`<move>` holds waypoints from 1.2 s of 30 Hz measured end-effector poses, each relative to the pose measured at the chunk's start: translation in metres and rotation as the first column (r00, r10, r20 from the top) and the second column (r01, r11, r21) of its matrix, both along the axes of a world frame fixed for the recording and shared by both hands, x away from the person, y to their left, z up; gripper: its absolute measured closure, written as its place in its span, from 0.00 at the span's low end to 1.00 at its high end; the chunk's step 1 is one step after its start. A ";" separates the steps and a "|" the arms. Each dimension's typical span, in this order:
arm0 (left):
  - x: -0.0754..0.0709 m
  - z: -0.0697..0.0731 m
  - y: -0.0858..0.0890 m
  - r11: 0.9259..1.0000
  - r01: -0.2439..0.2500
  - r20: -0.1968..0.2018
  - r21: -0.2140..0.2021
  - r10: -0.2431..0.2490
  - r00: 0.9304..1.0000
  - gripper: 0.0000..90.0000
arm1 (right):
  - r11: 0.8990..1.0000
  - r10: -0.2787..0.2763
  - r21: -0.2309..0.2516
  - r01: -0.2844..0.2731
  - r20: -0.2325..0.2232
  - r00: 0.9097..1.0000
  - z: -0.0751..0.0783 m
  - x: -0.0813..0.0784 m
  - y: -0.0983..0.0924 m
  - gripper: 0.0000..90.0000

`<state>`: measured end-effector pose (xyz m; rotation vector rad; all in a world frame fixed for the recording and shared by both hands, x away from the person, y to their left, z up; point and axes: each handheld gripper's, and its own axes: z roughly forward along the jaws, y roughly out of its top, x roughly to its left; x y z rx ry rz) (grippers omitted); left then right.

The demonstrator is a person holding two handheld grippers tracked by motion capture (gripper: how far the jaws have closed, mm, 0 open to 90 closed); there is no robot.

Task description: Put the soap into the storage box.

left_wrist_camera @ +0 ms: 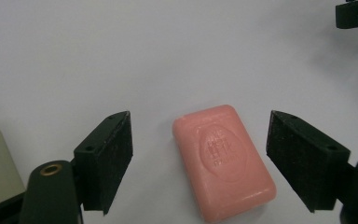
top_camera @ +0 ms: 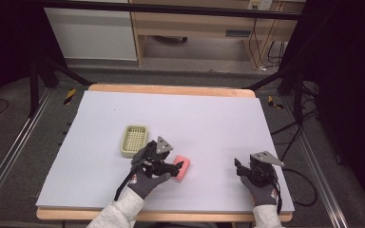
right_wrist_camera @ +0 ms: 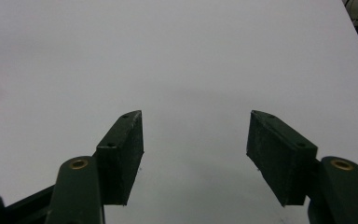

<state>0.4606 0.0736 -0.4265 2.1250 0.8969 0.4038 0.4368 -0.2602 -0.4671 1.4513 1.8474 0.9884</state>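
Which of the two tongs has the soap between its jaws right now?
The left tongs: the pink soap lies between its open jaws, not yet touched. The right tongs are open over bare table.

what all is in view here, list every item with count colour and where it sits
soap bar: 1, pink, flat on the table near the front, between the left gripper's open jaws, untouched
soap dish: 1, pale yellow-green, slotted floor, on the table just left of the soap
table: 1, pale lilac-grey top with a wooden edge
cabinet: 1, light wood, on the floor beyond the table
left gripper: 1, black, jaws open either side of the soap
right gripper: 1, black, jaws open over bare table at the front right
gloved hands: 2, grey, holding the grippers, sleeves pale grey
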 end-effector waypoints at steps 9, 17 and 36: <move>0.001 -0.007 -0.007 1.000 0.002 -0.017 0.016 -0.002 1.000 0.24 | 1.000 0.003 0.002 -0.003 -0.005 1.000 -0.001 0.000 0.000 0.41; 0.003 -0.012 -0.013 0.999 0.009 -0.031 0.037 -0.007 0.999 0.24 | 1.000 0.007 0.004 -0.007 -0.005 1.000 -0.001 0.000 0.000 0.41; 0.007 -0.027 -0.027 0.997 0.015 -0.074 0.076 -0.010 0.997 0.23 | 1.000 0.006 0.008 -0.006 -0.010 1.000 -0.001 0.001 0.000 0.41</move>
